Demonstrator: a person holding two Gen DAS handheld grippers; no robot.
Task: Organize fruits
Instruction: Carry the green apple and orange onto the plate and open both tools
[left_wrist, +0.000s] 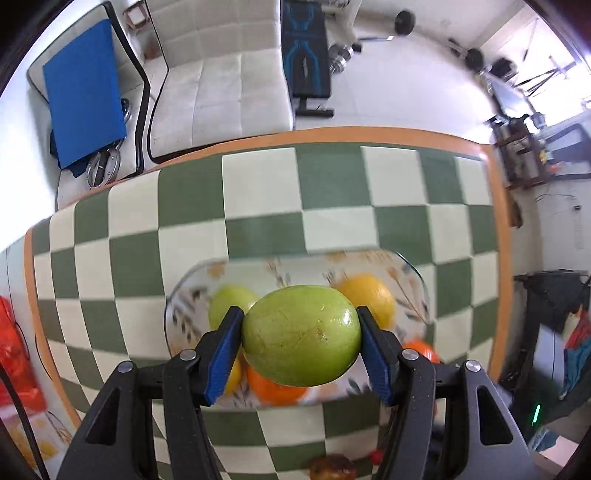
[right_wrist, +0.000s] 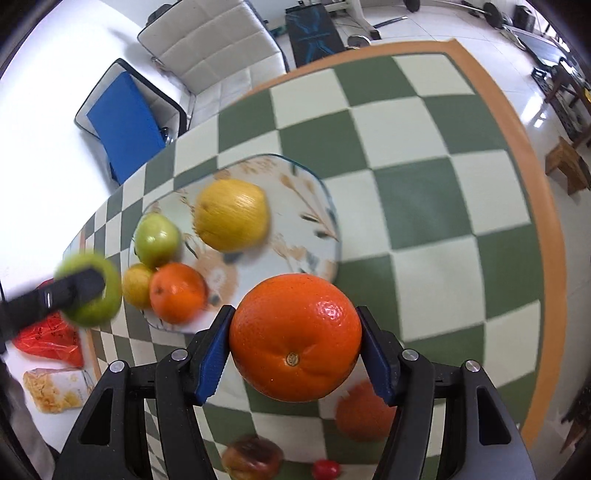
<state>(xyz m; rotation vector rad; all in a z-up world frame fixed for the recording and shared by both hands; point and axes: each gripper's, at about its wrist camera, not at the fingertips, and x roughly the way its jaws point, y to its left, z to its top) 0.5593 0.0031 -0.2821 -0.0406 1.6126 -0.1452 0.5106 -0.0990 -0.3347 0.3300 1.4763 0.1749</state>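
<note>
We find no legible text, brand, number or sign in either wrist view. The red bag (right_wrist: 48, 341) beyond the table's left edge carries dark markings, too blurred for us to read. The pale packet (right_wrist: 55, 391) below it shows a printed picture and faint lettering that we cannot make out. The black exercise bench (left_wrist: 306, 55) beyond the table's far edge bears a blue line pattern, with no letters we can read.
</note>
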